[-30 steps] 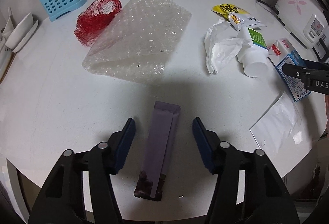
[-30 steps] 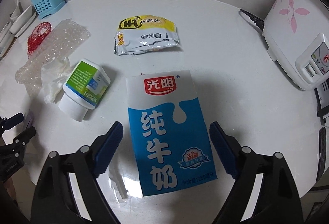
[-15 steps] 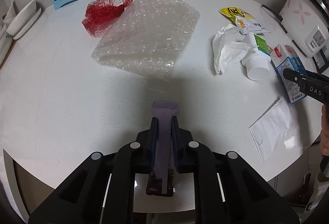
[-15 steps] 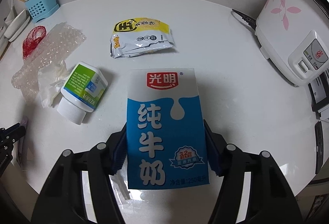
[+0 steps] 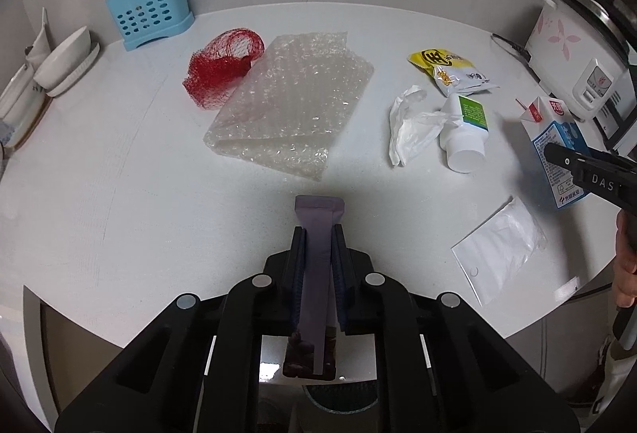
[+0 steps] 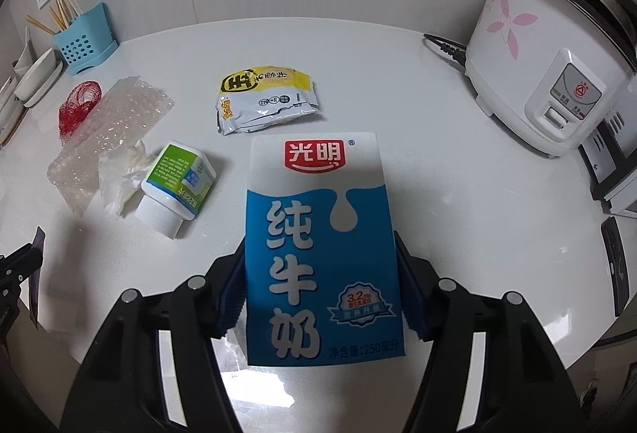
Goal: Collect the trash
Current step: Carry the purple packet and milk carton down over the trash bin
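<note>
My left gripper is shut on a long purple wrapper, lifted a little above the white table. In the right wrist view my right gripper is shut on a blue and white milk carton, also raised off the table. The same carton and right gripper show at the right edge of the left wrist view. Other trash lies on the table: bubble wrap, red netting, a crumpled tissue, a small white bottle, a yellow snack bag and a clear plastic bag.
A rice cooker stands at the back right with its cord on the table. A blue chopstick holder and white bowls sit at the back left. The table's front edge is close below both grippers.
My left gripper closed on the purple wrapper and lifted it. My right gripper closed on the milk carton and raised it off the table.
</note>
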A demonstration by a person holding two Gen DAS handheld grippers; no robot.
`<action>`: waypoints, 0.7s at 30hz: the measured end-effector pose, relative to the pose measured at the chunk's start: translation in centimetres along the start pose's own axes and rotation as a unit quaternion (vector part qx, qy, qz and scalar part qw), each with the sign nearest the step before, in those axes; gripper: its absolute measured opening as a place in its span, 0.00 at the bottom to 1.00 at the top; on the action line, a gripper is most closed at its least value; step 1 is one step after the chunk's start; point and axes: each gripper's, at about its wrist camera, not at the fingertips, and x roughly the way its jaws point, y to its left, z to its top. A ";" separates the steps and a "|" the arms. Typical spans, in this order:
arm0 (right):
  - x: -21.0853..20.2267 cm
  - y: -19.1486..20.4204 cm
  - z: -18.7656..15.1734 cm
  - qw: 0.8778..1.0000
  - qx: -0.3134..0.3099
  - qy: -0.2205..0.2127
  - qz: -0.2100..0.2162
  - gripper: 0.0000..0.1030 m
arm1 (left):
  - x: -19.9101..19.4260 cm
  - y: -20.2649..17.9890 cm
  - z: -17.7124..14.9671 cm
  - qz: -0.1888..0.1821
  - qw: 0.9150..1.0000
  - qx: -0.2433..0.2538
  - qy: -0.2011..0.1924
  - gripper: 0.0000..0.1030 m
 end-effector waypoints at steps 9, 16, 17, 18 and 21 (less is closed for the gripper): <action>-3.9 -0.3 -2.8 0.999 0.010 -0.032 0.013 0.59 | -2.9 -0.6 -1.8 -0.003 1.000 -0.010 -0.020 0.12; -7.6 0.1 -6.2 0.997 0.013 -0.063 0.029 0.59 | -5.3 -1.5 -4.1 -0.014 0.999 -0.008 -0.036 0.12; -8.0 0.2 -6.6 0.997 0.012 -0.067 0.031 0.59 | -5.8 -1.7 -4.4 -0.014 0.999 -0.007 -0.040 0.12; -8.6 0.4 -7.3 0.997 0.011 -0.071 0.033 0.59 | -6.2 -1.9 -4.9 -0.014 0.999 -0.006 -0.045 0.12; -10.1 0.7 -9.2 0.996 0.011 -0.083 0.041 0.59 | -7.7 -2.1 -6.4 -0.019 0.998 -0.007 -0.057 0.12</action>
